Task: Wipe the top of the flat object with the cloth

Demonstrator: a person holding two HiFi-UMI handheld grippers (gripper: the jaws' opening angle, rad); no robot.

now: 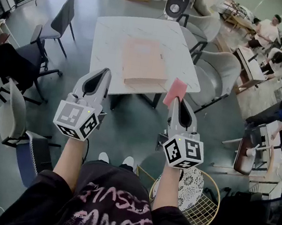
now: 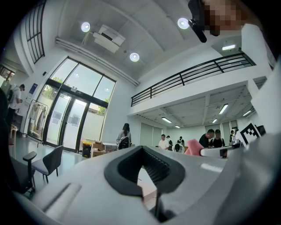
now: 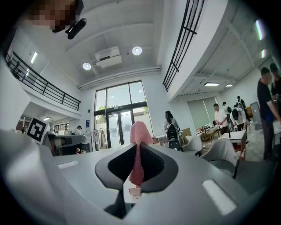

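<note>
— Worktop [image 1: 111, 31] at twelve o'clock, flat object [image 1: 143, 62] lying loose at its near edge. Danger?
— Possibly sliding off that edge under a hard wipe, being unpinned.
— And holding what?
— Right gripper [image 1: 175, 103] clamped on cloth [image 1: 175, 91], one o'clock, short of the worktop. Left gripper [image 1: 104, 73] at eleven o'clock, jaws together, empty.

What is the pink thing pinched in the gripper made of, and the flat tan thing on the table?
The pink cloth looks like soft fabric: it creases between the jaws and shows a fine bumpy weave. The flat tan box looks like matte cardboard, with a dull surface and crisp edges, though that is a guess.
</note>
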